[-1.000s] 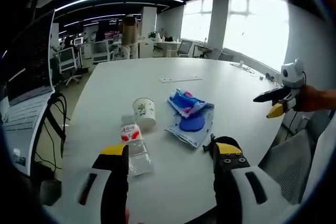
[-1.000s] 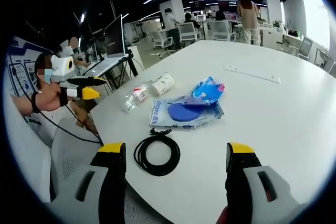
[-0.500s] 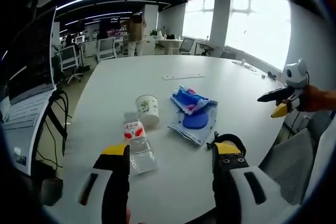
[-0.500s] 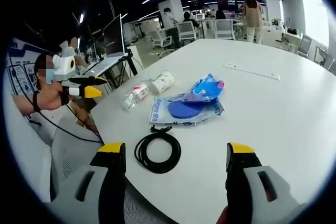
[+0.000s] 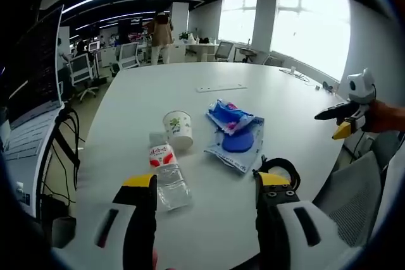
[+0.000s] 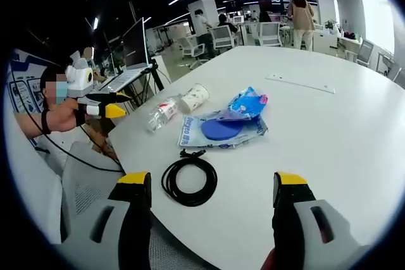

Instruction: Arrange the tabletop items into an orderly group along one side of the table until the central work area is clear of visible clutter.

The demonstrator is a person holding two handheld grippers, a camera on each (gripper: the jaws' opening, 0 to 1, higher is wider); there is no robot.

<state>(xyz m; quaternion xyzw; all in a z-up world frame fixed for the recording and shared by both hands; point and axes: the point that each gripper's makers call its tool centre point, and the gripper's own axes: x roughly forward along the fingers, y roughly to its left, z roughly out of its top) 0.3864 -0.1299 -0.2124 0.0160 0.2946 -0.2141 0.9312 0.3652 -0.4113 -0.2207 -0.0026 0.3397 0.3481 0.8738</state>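
On the white table (image 6: 329, 131) I count one plastic bottle (image 5: 166, 177), one paper cup (image 5: 177, 129), one coiled black cable (image 6: 189, 180), two blue packets (image 6: 223, 131). Both my left gripper (image 5: 204, 184) and right gripper (image 6: 214, 184) are spread wide, holding nothing

Both views face inward from neighbouring table (image 5: 190, 93) edges, sharing the clutter

My left gripper (image 5: 205, 191) hangs over the near edge of the white worktop (image 5: 190, 102), its jaws spread wide with nothing between them. Ahead of the left jaw a clear plastic bottle (image 5: 166, 178) lies on its side, a paper cup (image 5: 177, 129) just beyond it. To their right sits a blue snack bag (image 5: 230, 118) on a flat blue-printed packet (image 5: 237, 147). A black cable coil (image 5: 277, 167) peeks out behind my right jaw. The right gripper (image 5: 345, 115) hovers off the worktop's far right edge.
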